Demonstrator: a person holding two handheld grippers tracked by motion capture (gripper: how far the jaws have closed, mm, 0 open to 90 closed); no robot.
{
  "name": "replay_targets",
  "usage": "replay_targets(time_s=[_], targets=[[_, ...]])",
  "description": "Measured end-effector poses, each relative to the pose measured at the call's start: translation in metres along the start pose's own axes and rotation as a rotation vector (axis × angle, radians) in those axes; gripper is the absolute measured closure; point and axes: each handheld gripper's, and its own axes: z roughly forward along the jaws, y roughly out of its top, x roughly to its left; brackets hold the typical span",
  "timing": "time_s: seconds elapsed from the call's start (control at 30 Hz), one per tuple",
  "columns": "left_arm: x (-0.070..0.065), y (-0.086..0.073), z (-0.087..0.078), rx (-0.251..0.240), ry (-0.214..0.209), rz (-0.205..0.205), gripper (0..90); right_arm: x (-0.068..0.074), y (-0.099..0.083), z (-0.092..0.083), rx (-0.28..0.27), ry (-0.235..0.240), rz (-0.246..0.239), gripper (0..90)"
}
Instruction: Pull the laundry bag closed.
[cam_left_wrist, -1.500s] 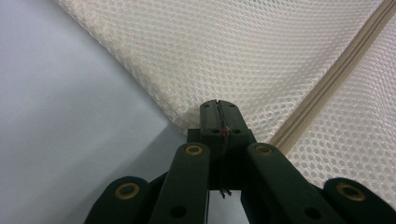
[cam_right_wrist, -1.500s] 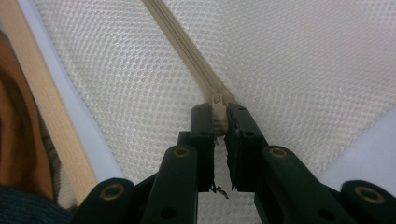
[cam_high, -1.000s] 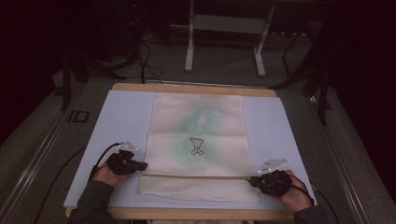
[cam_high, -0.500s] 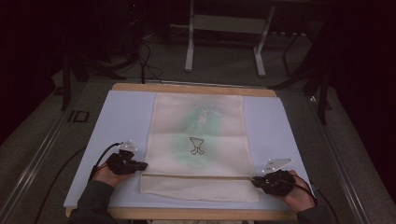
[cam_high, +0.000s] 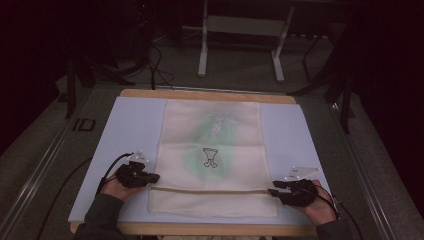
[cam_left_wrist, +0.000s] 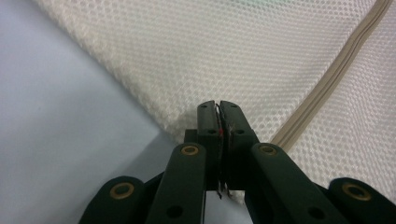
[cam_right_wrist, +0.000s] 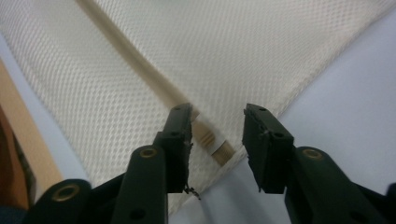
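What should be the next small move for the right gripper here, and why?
Probably close the right gripper on the zipper end of the mesh bag. Its jaws stand open on either side of that end at the bag's edge, while the left gripper looks already shut on the opposite edge.

- My right gripper (cam_high: 275, 190) has slid outward along the near edge. A second ago it sat over the bag's (cam_high: 212, 150) near right corner. Now it's off to the side, tips just at the bag's right edge, level with the zipper (cam_high: 210, 189) end.
- Right hand (cam_high: 312, 202) has pulled back and right with it.
- Right gripper view: jaws apart, zipper end lying between them.
- Grey plate on the right gripper has shifted right, too.
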Motion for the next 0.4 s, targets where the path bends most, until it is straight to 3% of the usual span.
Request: replay_targets(time_s=[0.3, 0.4], targets=[[0.001, -0.001, -0.004, -0.044, 0.004, -0.006, 86.3, -0.009, -0.001, 0.003, -0.043, -0.029, 0.060, 57.3], [0.002, -0.001, -0.004, -0.051, 0.021, -0.009, 86.3, -0.013, 0.000, 0.007, -0.047, -0.063, 0.068, 56.6]])
